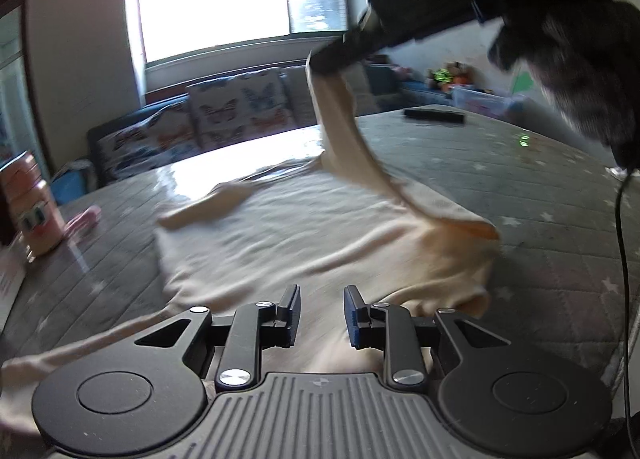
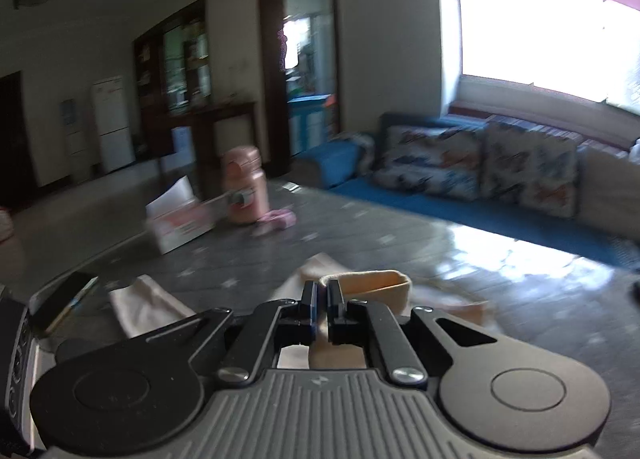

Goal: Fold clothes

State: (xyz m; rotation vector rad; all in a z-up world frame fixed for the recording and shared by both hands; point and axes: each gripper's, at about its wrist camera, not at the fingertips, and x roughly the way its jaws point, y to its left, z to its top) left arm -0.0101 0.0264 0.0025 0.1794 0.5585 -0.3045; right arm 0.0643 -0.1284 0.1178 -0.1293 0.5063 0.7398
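Note:
A cream long-sleeved garment (image 1: 288,235) lies spread on the grey starred table cover (image 1: 520,179). My left gripper (image 1: 322,315) is open and empty, low over the garment's near hem. My right gripper (image 2: 320,299) is shut on the garment's sleeve cuff (image 2: 376,283). In the left wrist view the right gripper (image 1: 332,57) holds that sleeve (image 1: 344,131) lifted high above the table, and the sleeve hangs stretched down to the garment's right shoulder. The garment's other sleeve (image 1: 204,209) lies flat at the left.
A pink bottle (image 2: 242,187), a tissue box (image 2: 180,223) and a small pink cloth (image 2: 278,219) stand at the table's far side. A black flat object (image 1: 434,115) lies at the back right. A sofa with butterfly cushions (image 1: 232,111) is behind the table.

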